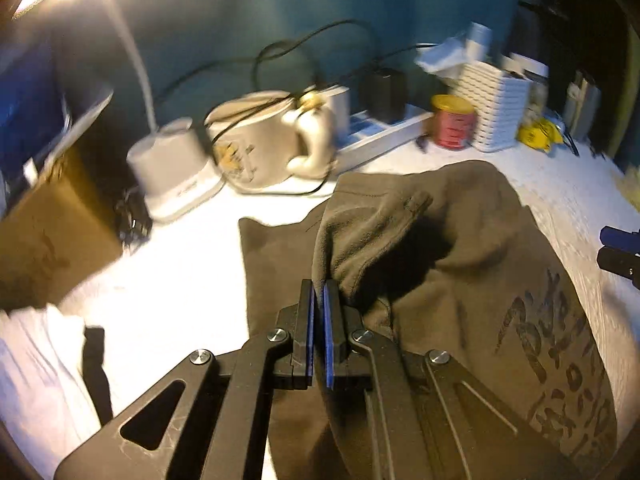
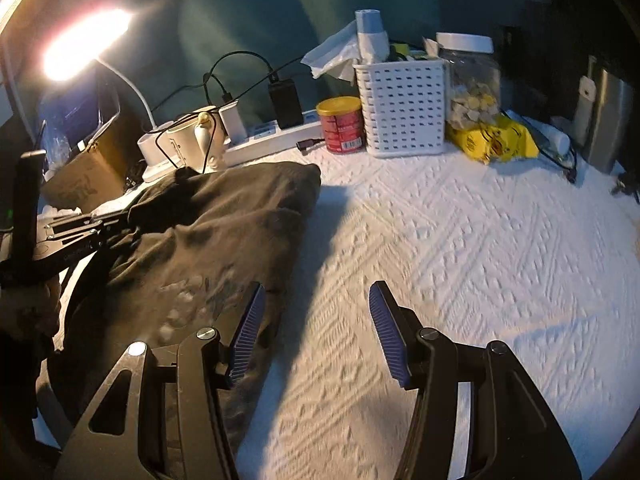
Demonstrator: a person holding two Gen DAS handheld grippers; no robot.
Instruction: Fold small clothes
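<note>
The dark olive fleece garment with printed lettering (image 2: 208,240) lies on the white textured bedspread (image 2: 460,240), and everything else is placed from it. To the garment's right the bedspread runs bare and wide up to the white perforated plastic basket (image 2: 402,110), the red tin with a yellow lid (image 2: 341,124) and the yellow crinkled packet (image 2: 494,138) lined along the far wall. Behind the garment's far edge stand a cream ceramic mug (image 1: 260,140) and a white lamp base (image 1: 172,164), close to the cloth; a brown cardboard box (image 1: 52,236) sits off its left side.

The left gripper (image 1: 319,292) has its blue-padded jaws pressed together on a raised fold at the garment's left part, lifting it over the flat layer. The right gripper (image 2: 316,294) is spread wide, holding nothing, with its left finger (image 2: 248,320) over the garment's near right edge and the other over bare bedspread
</note>
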